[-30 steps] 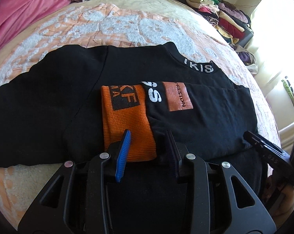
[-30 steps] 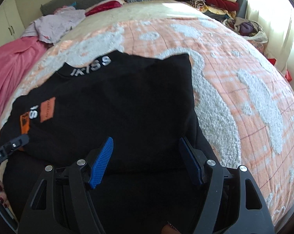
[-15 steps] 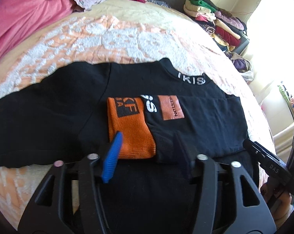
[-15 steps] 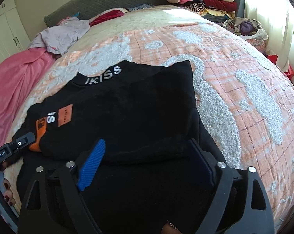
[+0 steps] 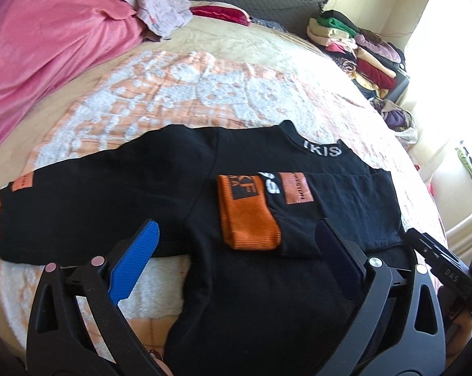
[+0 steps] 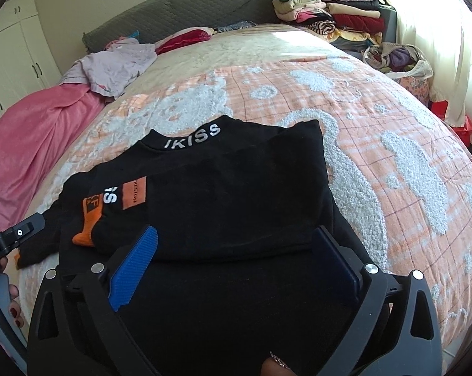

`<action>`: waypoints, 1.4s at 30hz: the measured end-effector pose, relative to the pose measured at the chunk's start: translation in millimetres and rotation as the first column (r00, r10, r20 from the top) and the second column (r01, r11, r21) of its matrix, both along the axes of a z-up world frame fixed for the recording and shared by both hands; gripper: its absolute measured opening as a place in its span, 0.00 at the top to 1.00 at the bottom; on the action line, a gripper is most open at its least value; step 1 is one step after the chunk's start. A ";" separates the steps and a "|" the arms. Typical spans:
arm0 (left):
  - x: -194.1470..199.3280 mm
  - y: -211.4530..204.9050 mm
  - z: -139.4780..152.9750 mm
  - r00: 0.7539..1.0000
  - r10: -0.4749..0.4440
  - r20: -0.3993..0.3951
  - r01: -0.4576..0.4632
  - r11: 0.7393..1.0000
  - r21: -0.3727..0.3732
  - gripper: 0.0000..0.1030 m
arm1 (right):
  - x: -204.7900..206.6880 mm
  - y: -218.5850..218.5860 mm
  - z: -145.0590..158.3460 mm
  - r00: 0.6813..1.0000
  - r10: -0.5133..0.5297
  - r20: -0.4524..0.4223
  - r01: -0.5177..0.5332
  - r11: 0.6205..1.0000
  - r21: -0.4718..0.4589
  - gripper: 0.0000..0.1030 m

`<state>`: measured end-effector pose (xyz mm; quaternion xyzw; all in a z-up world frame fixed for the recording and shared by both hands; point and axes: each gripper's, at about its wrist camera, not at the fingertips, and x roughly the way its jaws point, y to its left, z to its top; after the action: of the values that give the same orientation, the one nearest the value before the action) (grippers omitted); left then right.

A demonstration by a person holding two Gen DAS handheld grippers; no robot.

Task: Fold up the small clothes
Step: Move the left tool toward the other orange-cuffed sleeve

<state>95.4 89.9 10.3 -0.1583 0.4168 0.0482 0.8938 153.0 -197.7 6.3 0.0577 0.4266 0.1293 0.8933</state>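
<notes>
the black sweatshirt [image 5: 236, 282] lay on its back on the orange and white blanket [image 6: 392, 144], near the foot of the bed. its right side and sleeve were already folded in over the body, the orange cuff [image 5: 248, 219] resting near the middle, while the left sleeve [image 5: 95, 194] stretched flat out to the side.

the left gripper [image 5: 236, 247] hung over the cuff with its jaws opening wide and nothing clamped between them. the right gripper [image 6: 236, 250] hovered over the folded edge, jaws likewise opening, the cloth lying free beneath.

to my eye the step in hand was letting go of the first fold and turning to the other sleeve. i would have pinched that sleeve near its cuff and again near the shoulder, lifted it only just clear, and laid it across to mirror the first, keeping the edges square and not dragging the body out of line. the loose knit looked likely to bunch if pulled quickly.

the collar [image 6: 192, 141] read "ikiss" in white. an orange patch [image 5: 298, 188] carried small dark lettering i could not make out, and the cuff bore block letters, perhaps "kf".
</notes>
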 end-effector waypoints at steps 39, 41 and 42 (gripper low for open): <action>-86.8 125.2 -9.7 0.952 0.306 -0.020 -0.307 0.950 -0.064 0.09 | -29.5 146.9 43.0 0.938 0.334 0.094 -0.335 0.942 -0.005 0.04; -91.3 131.3 -11.5 0.948 0.319 -0.024 -0.320 0.945 -0.074 0.09 | -31.0 155.3 42.5 0.931 0.353 0.092 -0.354 0.935 -0.008 0.04; -93.7 134.2 -12.7 0.945 0.326 -0.027 -0.327 0.942 -0.077 0.09 | -31.6 159.4 41.9 0.928 0.361 0.091 -0.362 0.932 -0.010 0.04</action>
<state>1.7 224.1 -2.4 -0.2608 0.3926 0.1798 0.8634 121.4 -38.3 48.2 -0.0248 0.3883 0.2954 0.8725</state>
